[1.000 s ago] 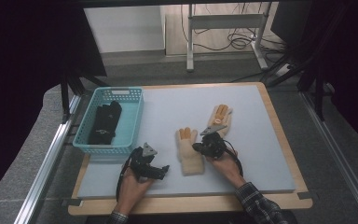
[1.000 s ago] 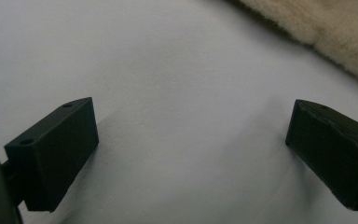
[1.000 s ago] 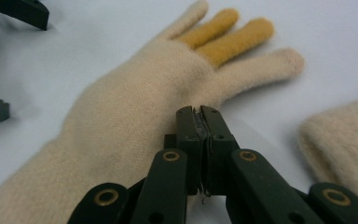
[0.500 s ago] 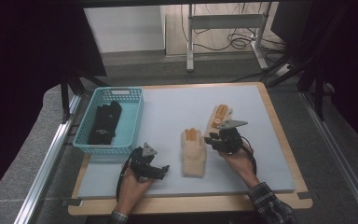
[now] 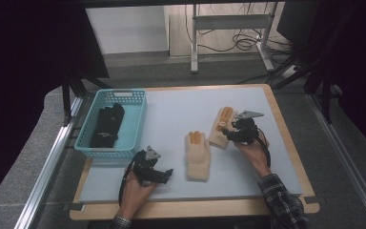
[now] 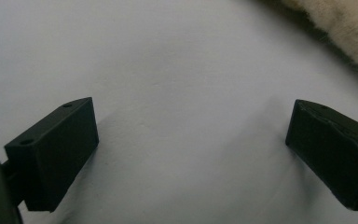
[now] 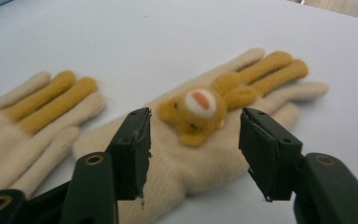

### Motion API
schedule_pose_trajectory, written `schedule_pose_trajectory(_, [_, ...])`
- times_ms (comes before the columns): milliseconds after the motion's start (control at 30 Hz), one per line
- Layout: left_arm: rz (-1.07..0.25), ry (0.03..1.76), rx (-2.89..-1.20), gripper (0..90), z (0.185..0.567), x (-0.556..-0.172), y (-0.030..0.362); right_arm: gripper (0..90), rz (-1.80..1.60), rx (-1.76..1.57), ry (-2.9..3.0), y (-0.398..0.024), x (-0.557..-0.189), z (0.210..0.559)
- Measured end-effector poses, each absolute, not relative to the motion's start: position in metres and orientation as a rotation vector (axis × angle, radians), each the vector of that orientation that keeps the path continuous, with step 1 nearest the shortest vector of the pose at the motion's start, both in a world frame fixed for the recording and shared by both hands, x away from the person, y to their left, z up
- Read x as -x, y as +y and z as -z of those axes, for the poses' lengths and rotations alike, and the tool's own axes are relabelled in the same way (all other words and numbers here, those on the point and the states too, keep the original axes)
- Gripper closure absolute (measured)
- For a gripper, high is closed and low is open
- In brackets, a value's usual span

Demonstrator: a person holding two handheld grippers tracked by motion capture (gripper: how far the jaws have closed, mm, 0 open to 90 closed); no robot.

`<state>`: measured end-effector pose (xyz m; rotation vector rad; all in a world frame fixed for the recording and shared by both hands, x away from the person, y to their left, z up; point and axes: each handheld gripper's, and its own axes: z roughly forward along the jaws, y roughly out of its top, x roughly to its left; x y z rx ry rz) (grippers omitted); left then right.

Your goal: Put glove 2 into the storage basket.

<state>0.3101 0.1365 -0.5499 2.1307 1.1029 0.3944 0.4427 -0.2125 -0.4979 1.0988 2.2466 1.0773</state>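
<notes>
I count two cream gloves, one (image 5: 198,156) mid-table and one (image 5: 221,126) toward the right edge. One basket (image 5: 134,125) sits at the table's left edge with one dark bundle (image 5: 107,125) inside. I'm holding two grippers (image 5: 168,173) (image 5: 224,131).

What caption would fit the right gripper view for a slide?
Open right gripper poised over a cream glove bearing a small yellow bear face, its twin lying alongside.
</notes>
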Motion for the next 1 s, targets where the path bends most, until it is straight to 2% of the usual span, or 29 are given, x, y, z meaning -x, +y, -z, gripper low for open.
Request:
schedule_pose_trajectory(200, [-0.394, 1.103, -2.13, 2.7, 0.55, -0.31, 0.137, 35.8, -1.054, -1.118, 2.262, -0.203, -0.461, 0.506])
schedule_pose_trajectory(333, [-0.394, 1.103, -2.13, 2.7, 0.55, -0.31, 0.137, 34.4, -1.02, -1.115, 2.266, -0.195, -0.469, 0.516])
schedule_pose_trajectory(433, [-0.395, 1.103, -2.13, 2.7, 0.55, -0.31, 0.137, 39.1, -0.977, -1.102, 2.262, -0.19, -0.473, 0.523])
schedule_pose_trajectory(533, [-0.394, 1.102, -2.13, 2.7, 0.55, -0.31, 0.137, 50.4, -0.957, -1.1, 2.256, -0.186, -0.472, 0.527])
schedule_pose_trajectory(667, [-0.395, 1.099, -2.138, 2.7, 0.55, -0.31, 0.137, 60.0, -0.946, -1.1, 2.266, -0.186, -0.471, 0.523])
schedule_pose_trajectory(1000, [-0.394, 1.102, -2.13, 2.7, 0.55, -0.31, 0.137, 60.5, -1.034, -1.115, 2.247, -0.203, -0.467, 0.503])
